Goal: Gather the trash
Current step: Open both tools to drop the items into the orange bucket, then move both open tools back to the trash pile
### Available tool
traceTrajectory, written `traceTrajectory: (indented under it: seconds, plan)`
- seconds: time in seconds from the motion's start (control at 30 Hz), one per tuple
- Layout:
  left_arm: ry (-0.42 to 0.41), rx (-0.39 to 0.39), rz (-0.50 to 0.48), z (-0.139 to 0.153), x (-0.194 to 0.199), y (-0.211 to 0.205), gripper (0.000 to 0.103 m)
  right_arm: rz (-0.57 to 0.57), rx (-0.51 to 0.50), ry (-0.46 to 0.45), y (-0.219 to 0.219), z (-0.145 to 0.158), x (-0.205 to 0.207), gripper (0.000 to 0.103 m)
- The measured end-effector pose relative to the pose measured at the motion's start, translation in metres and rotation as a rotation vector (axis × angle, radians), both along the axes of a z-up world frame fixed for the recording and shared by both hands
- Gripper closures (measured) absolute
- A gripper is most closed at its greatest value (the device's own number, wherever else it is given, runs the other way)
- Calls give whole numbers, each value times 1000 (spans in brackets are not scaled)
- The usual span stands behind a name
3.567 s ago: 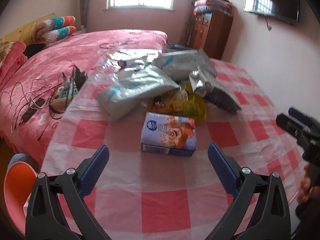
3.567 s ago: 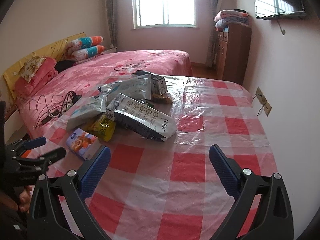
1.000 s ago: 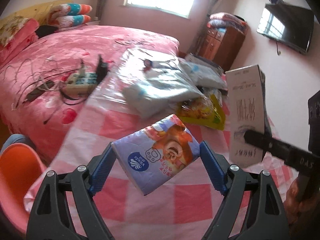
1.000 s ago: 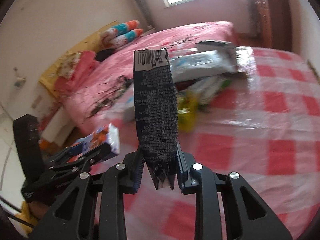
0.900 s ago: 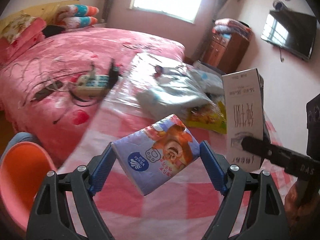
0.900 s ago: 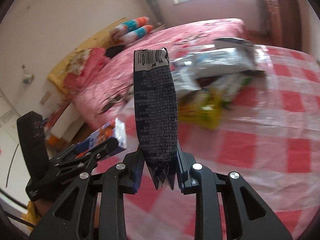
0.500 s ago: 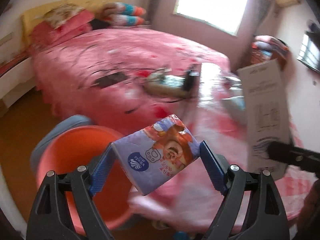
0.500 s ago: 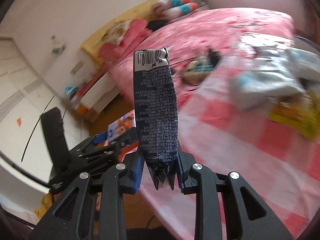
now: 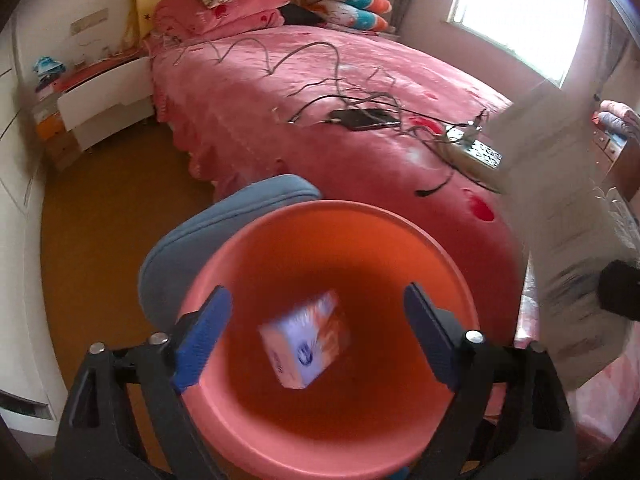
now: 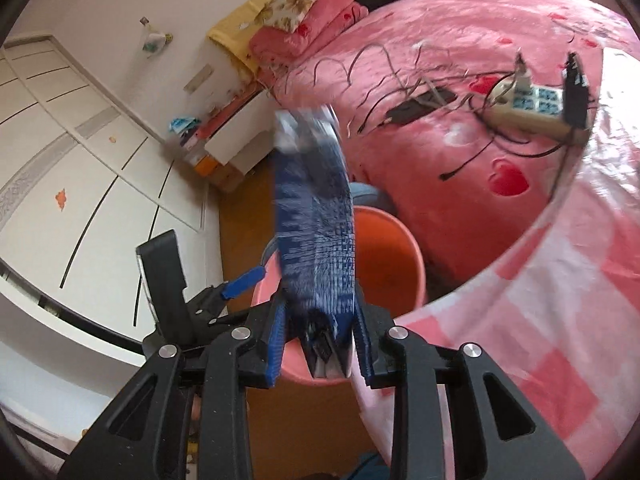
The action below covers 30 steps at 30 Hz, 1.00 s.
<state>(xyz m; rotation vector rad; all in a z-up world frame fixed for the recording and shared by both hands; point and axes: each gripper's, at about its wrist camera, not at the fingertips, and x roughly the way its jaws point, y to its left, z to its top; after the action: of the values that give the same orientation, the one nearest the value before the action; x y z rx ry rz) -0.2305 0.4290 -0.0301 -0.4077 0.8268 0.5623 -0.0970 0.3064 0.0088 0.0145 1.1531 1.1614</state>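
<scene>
- Orange-pink plastic bin (image 9: pixel 448 256) fills the left wrist view, with a blue chair (image 9: pixel 224 220) just behind its rim.
- The left gripper (image 9: pixel 316 316) has its jaws wide and opening; no pad touches the tissue pack (image 9: pixel 306 346).
- The tissue pack is blurred, tilted, inside the mouth of the bin, apart from both blue pads.
- At the right edge of this view a blurred grey carton (image 9: pixel 568 208) stands beside the bin.
- In the right wrist view, the right gripper (image 10: pixel 320 336) has narrow jaws that are opening, the dark blue carton (image 10: pixel 316 216) upright between them.
- I cannot tell if the pads press it.
- Behind the carton is the bin (image 10: pixel 392 248), near the edge of the checked table (image 10: pixel 560 320).
- The left gripper (image 10: pixel 240 280) is over the near left rim of the bin.
</scene>
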Motion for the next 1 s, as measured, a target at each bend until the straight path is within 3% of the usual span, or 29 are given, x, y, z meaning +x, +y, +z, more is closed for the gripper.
traceTrajectory:
  seconds: [0.07,0.27,0.43,0.77,1.0]
  plan:
    - [8,15,13,0,-4,4,11,-24,-32,-5,3,-5,-1,50]
    - [-28,41,17,3,-10,10,11,-118,-38,-62,-27,1,2,24]
    - [-108,69,-18,9,-11,-1,11,-219,-40,-84,-55,5,15,17]
    - [-100,38,-104,16,7,-22,11,-345,-67,-139,-117,6,13,14]
    - [-55,62,-179,32,14,-49,11,-408,-22,-163,-154,13,7,9]
